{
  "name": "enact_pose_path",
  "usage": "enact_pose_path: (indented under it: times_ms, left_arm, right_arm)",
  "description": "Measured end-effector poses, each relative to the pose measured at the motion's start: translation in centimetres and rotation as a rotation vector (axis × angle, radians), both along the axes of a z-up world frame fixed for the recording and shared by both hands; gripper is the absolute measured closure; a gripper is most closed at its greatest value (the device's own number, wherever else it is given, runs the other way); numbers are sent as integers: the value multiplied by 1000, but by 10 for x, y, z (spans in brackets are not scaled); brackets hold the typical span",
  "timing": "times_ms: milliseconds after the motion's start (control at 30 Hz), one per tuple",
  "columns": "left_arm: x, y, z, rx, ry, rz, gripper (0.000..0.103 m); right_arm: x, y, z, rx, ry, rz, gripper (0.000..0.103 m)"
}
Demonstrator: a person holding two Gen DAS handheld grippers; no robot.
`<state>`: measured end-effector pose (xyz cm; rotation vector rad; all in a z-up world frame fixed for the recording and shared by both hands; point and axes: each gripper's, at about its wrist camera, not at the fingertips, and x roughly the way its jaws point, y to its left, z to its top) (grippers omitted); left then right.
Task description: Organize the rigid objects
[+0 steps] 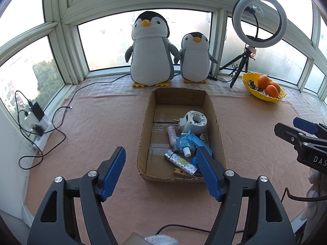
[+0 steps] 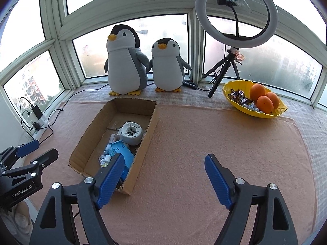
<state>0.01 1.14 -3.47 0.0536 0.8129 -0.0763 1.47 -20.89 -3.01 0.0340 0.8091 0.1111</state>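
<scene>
A bay window is framing two plush penguins (image 1: 152,51) and a ring light (image 2: 236,13) above a peach cloth (image 2: 204,132), where you are holding both claws back from a cardboard box (image 1: 147,122). Your left gripper (image 1: 161,173) is standing wide with nothing between its pads, its right finger overlapping the box's near corner in its own view. Your right gripper (image 2: 163,177) is standing just as wide and just as empty, over bare cloth beside the box.

The rigid things are already lying in the box: a white plug-in device (image 1: 193,121), a small bottle (image 1: 171,135), a clear blue piece (image 1: 184,139), a patterned lighter (image 1: 181,162) and a wooden clothespin (image 1: 179,172) at the near wall. No loose piece is showing on the cloth in either view, so the sorting is looking close to done.

The risks are lying in what is near you. A low reach with the left claw is likely to catch the torn front wall and drag the whole box across the cloth. The pile is heaped loosely against the right side, so a nudge there may tip the blue piece over the rim. A wide swing right is putting the yellow bowl (image 2: 256,111) of oranges (image 2: 264,104) in your path, and the cables (image 1: 59,122) by the window are waiting to snag on the left.
</scene>
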Motion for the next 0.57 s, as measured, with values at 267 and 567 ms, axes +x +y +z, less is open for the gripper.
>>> enact_pose_path:
  times_ms: [267, 567]
  left_arm:
    - [-1, -2, 1, 1, -3, -7, 31]
    - [1, -3, 0, -8, 7, -17, 31]
  right_arm:
    - [0, 0, -1, -16, 2, 0, 24]
    - [0, -5, -2, -8, 5, -16, 24]
